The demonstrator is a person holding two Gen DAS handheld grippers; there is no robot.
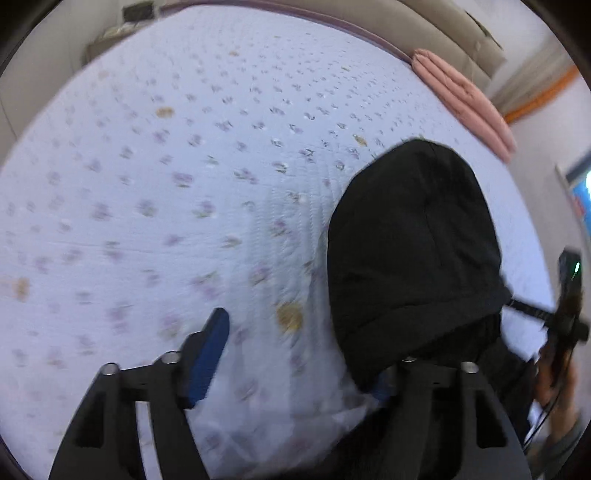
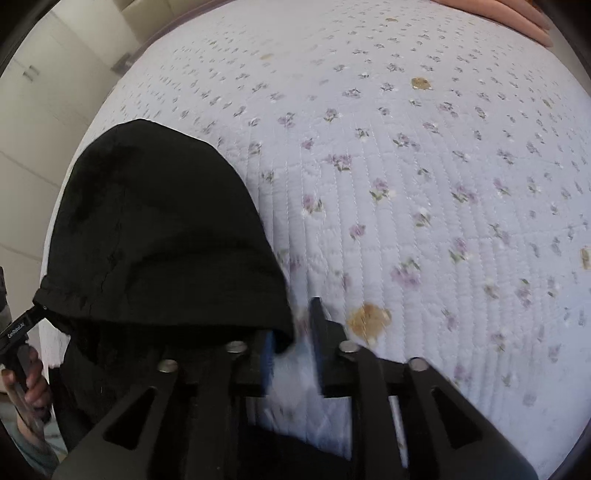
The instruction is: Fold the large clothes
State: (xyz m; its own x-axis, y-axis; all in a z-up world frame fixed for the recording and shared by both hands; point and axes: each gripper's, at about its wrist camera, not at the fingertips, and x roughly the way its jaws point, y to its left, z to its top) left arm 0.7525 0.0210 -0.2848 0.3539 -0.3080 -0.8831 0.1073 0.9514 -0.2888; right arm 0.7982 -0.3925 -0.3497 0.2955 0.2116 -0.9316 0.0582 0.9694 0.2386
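Observation:
A black hooded garment (image 1: 413, 251) lies on a light blue floral quilt (image 1: 184, 166), its hood spread flat. In the left wrist view my left gripper (image 1: 295, 354) is open; its left finger (image 1: 207, 358) stands over bare quilt and its right finger is hidden under the hood's edge. In the right wrist view the hood (image 2: 159, 240) lies at the left. My right gripper (image 2: 291, 350) is open, its left finger (image 2: 267, 354) at the hood's lower right edge. The right gripper also shows in the left wrist view (image 1: 565, 317), held by a hand.
A folded pink blanket (image 1: 465, 99) lies at the far right edge of the bed, against a beige headboard (image 1: 443, 33). White cupboards (image 2: 40, 103) stand beyond the bed's left side. The left gripper's handle and hand (image 2: 22, 354) show at the left edge.

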